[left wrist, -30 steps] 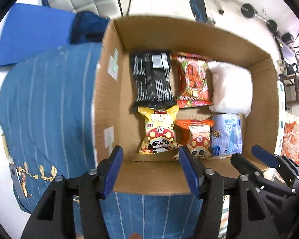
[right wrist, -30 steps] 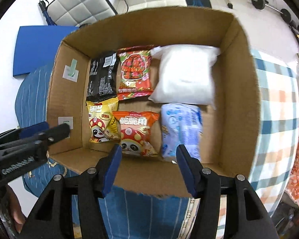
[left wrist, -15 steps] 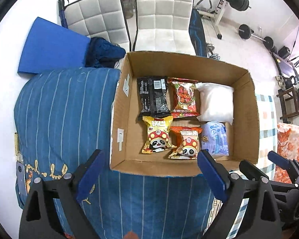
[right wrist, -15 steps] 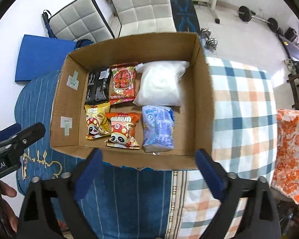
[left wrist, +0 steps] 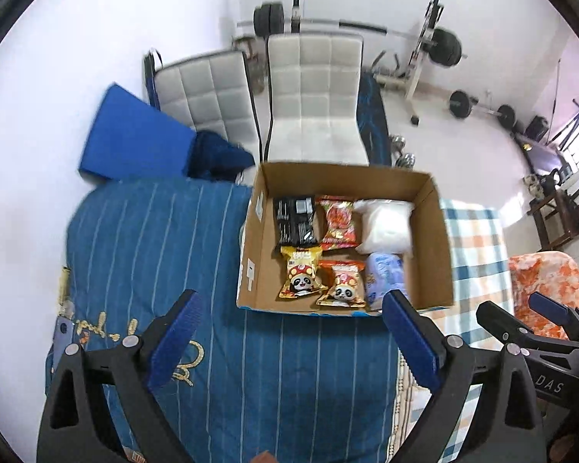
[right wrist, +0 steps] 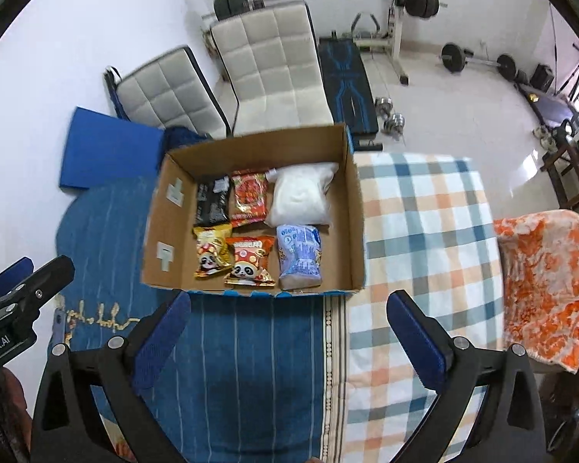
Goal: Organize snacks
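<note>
An open cardboard box sits on a bed and holds several snack packs in two rows. The back row has a black pack, a red pack and a white bag. In front lie a yellow panda pack, an orange panda pack and a pale blue pack. My left gripper is open, high above the blue striped cover, well back from the box. My right gripper is open too and holds nothing.
The box rests where a blue striped cover meets a checked blanket. An orange patterned cloth lies at the right. Two white padded chairs, a blue mat and weight equipment stand beyond.
Both grippers have pulled up and back from the box, which now looks much smaller. Their jaws have spread from narrow to wide open. The snack packs have not moved.
</note>
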Motion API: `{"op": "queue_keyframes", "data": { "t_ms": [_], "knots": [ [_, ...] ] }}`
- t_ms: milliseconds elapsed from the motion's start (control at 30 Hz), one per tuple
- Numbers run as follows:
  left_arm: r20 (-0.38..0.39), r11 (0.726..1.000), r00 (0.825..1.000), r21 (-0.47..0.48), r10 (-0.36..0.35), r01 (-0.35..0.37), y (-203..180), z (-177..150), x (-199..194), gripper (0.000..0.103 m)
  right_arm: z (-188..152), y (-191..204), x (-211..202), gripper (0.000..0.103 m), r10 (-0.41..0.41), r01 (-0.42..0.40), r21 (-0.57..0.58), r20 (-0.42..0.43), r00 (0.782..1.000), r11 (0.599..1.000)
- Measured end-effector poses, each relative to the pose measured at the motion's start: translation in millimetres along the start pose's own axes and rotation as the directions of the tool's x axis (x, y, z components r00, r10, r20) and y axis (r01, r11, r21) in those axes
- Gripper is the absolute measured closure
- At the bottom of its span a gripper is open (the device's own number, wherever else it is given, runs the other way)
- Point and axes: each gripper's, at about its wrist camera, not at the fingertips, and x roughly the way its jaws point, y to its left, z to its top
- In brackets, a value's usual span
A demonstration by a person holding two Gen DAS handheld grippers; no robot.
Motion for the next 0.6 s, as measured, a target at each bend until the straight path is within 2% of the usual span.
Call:
{"op": "queue_keyframes", "data": {
  "t_ms": [267, 467, 600],
  "knots": [
    [0.098, 1.000, 0.995, 0.017, -0.010, 0.008, -7.3, -25.2, -77.3, 0.008, -34.1, -1.4, -91.3, 0.000, 0.011, -0.009, -0.020, 0.105, 0.994, 1.000],
    [0.147, 1.000, 0.989, 0.008, -0.014, 0.012, -10.3, -40.8, -110.4, 0.008, -56.8, 0.7, -138.7, 0.000, 0.038, -0.035, -0.025, 0.156, 0.987, 0.999],
    [0.158, 0.999, 0.987, 0.025, -0.027, 0.023, -15.5, -49.5, -126.2, 0.008, -64.7, 9.8, -161.9, 0.000, 0.024, -0.011, -0.066, 0.196, 0.980, 0.998]
  ]
}}
